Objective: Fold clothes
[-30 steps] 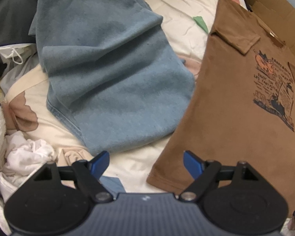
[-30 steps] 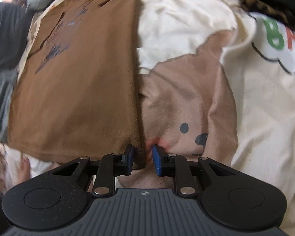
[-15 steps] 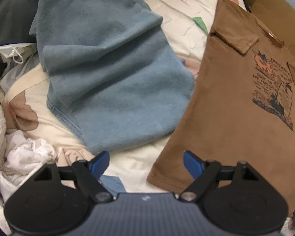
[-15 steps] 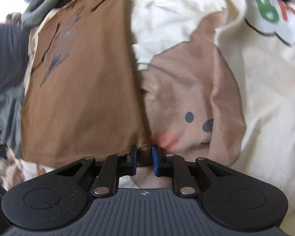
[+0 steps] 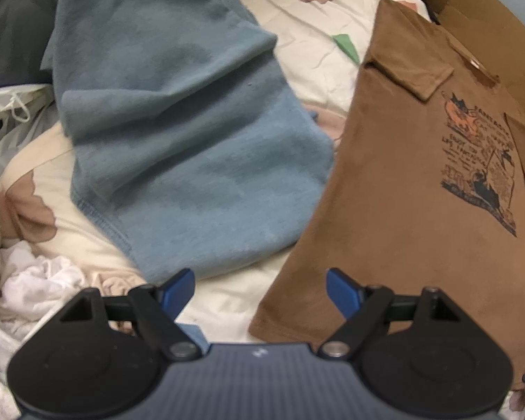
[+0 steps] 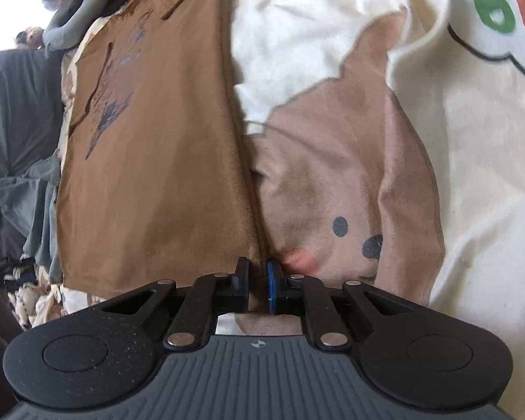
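The brown shirt (image 5: 402, 210) lies flat on the cartoon sheet (image 5: 315, 52), filling the 3 o'clock side of the left view. The right gripper (image 6: 258, 281) is clenched on its hem corner at 6 o'clock. The left gripper (image 5: 260, 288) is spread wide, grasping nothing. A blue garment (image 5: 192, 140) lies at 10 o'clock, touching the shirt.

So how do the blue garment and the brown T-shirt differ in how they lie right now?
The blue garment lies rumpled with deep folds; the brown T-shirt is spread flat. The brown T-shirt bears a printed graphic; the blue garment is plain. The right gripper pinches the brown T-shirt's edge; nothing holds the blue one. Both lie on the cartoon-print bedsheet.
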A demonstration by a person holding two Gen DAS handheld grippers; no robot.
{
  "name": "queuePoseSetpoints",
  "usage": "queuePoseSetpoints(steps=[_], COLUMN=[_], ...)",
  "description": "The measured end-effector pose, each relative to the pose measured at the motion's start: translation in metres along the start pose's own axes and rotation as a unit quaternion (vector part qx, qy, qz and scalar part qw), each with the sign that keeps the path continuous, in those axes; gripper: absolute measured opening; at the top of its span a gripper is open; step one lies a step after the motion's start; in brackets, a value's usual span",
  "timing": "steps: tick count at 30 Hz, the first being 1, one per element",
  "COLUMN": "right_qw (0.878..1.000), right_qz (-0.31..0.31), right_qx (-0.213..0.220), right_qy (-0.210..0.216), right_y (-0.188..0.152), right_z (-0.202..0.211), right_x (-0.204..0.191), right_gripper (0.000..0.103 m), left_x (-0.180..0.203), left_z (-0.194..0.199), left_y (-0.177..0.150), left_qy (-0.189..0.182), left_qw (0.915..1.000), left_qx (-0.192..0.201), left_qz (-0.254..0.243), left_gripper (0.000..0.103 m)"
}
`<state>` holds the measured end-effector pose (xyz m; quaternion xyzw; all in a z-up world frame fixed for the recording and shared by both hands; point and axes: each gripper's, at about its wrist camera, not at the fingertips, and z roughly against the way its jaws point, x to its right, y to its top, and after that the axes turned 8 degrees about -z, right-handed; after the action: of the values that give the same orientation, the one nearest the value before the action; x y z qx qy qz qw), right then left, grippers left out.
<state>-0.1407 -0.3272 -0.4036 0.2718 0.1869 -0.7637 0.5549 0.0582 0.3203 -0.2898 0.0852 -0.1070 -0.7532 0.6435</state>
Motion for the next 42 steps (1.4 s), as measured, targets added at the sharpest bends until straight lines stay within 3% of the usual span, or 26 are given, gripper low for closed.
queuePoseSetpoints(steps=[4, 12, 22, 26, 31, 39, 42], right_qw=[0.999, 0.998, 0.993, 0.99, 0.99, 0.987, 0.99], right_qz=[0.004, -0.029, -0.082, -0.087, -0.067, -0.08, -0.067], right_qx=[-0.016, -0.04, -0.022, -0.047, -0.081, -0.078, -0.082], right_qy=[0.034, 0.028, 0.081, 0.101, 0.097, 0.113, 0.095], right_y=[0.001, 0.012, 0.028, 0.028, 0.022, 0.025, 0.026], right_z=[0.005, -0.019, -0.002, -0.005, -0.014, -0.016, -0.02], right_x=[-0.008, -0.003, 0.017, 0.017, 0.007, 0.006, 0.002], right_gripper=[0.011, 0.016, 0.013, 0.013, 0.013, 0.013, 0.013], left_x=[0.003, 0.006, 0.002, 0.002, 0.005, 0.005, 0.004], left_z=[-0.002, 0.0, -0.002, -0.003, -0.002, 0.001, 0.002], left_y=[0.002, 0.002, -0.004, -0.004, -0.003, 0.0, 0.001], left_qy=[-0.003, -0.008, -0.008, -0.011, -0.013, -0.013, -0.019], left_qw=[1.0, 0.9999, 0.9999, 0.9998, 0.9998, 0.9997, 0.9994], left_qx=[0.0, -0.001, -0.007, -0.009, -0.007, -0.009, -0.011], left_qz=[-0.005, -0.012, -0.01, -0.011, -0.014, -0.017, -0.026], left_gripper=[0.084, 0.084, 0.084, 0.084, 0.084, 0.084, 0.084])
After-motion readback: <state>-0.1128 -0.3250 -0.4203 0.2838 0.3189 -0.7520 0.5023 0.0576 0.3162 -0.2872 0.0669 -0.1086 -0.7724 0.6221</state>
